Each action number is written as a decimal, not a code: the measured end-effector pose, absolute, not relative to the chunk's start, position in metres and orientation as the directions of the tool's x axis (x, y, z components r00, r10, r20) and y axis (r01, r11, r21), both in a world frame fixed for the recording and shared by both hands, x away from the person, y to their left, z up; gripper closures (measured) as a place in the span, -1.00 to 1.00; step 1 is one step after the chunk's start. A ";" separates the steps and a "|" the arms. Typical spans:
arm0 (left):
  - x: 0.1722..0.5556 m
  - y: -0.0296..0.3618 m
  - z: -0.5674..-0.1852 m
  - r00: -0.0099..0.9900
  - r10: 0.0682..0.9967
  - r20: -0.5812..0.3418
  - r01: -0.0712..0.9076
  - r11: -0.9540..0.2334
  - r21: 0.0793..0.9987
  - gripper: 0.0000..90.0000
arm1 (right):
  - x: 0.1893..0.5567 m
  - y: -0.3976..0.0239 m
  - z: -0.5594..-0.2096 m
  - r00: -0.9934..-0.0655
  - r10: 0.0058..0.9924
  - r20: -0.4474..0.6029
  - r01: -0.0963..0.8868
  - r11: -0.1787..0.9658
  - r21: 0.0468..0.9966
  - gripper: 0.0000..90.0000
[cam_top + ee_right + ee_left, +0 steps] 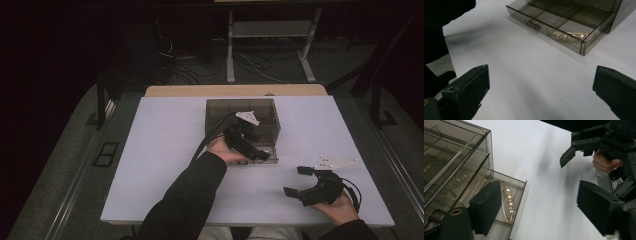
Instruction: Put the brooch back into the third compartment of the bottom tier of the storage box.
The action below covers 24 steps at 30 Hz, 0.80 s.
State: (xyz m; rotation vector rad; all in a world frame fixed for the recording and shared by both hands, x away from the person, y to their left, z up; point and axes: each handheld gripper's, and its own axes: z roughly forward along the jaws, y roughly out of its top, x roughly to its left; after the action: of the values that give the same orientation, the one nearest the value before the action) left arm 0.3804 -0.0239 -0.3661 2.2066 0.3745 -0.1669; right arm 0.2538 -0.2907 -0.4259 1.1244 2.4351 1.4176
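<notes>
Pearl pin [508,202] lies in open drawer [564,23]; left gripper [544,205] above, right gripper [299,181], jaws apart.

No readable text, labels, brand marks, numbers or signs in any view. Checked: smoked plastic drawer box [242,119], blank walls and drawer front; pearl pin [508,202] in the drawer, no marking; white surface [160,150], plain; both tools, black housings with nothing legible on them. Background is too dark to make out any lettering.
</notes>
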 end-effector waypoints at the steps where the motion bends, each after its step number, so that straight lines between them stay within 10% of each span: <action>1: 0.380 -0.022 -0.365 0.946 0.209 -0.248 0.324 -0.576 0.751 -0.66 | 0.254 -0.291 -0.426 -0.720 0.644 0.259 0.543 0.291 0.787 -0.99; 24: 0.358 0.033 -0.362 0.932 0.284 -0.227 0.347 -0.510 0.787 -1.00 | 0.254 -0.291 -0.426 -0.718 0.647 0.256 0.543 0.291 0.788 -0.99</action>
State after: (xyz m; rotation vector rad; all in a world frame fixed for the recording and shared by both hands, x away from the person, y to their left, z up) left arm 0.3577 0.0329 -0.3615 2.1366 0.4474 -0.0847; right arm 0.2539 -0.2906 -0.4264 1.1259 2.4320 1.4136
